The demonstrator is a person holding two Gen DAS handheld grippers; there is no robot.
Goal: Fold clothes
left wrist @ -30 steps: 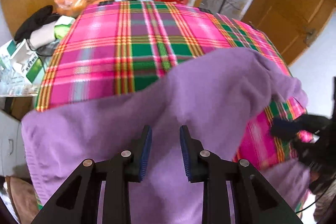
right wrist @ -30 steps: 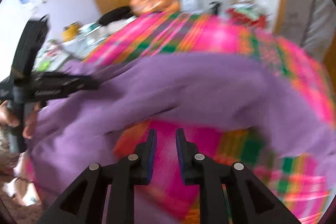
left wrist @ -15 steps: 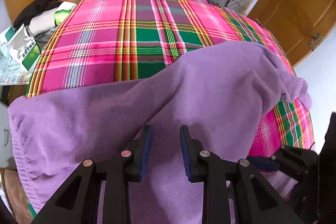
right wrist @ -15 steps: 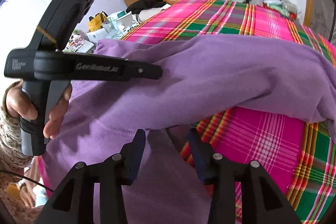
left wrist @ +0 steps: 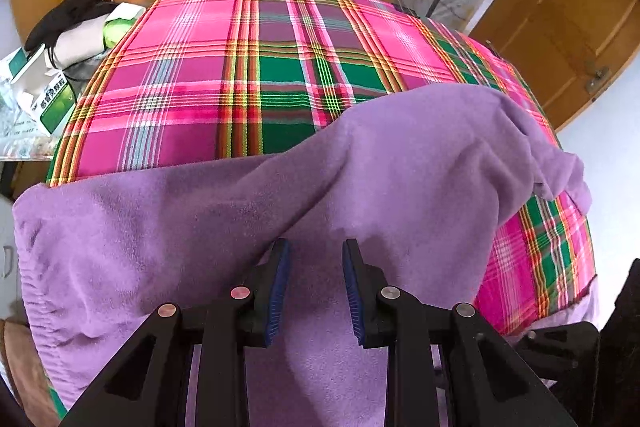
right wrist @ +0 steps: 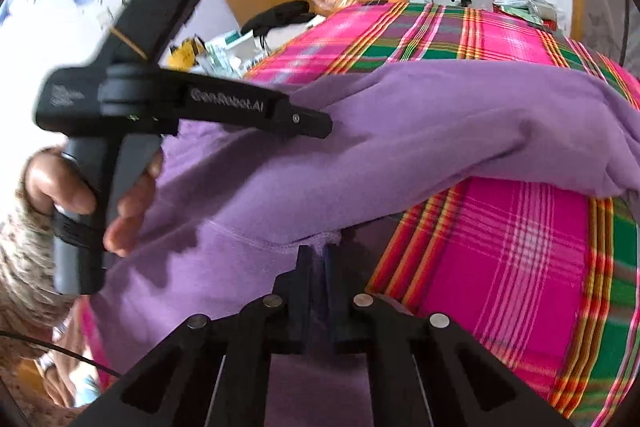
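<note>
On the left tongs (right wrist: 320,125), partly apart, "GenRobot.AI" reads; right tongs (right wrist: 319,259) pinch the purple garment (right wrist: 440,131).

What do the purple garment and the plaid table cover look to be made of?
Purple garment: probably fleece or brushed knit; matte, fuzzy nap, soft rounded folds, stitched seam. Plaid cover: seemingly thin woven cloth, maybe cotton or synthetic; flat, crisp coloured stripes, slight sheen. Fibre cannot be confirmed.

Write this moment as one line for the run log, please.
task: fold clothes | right gripper: shut on purple garment | left gripper: open over garment | surface: plaid cloth
</note>
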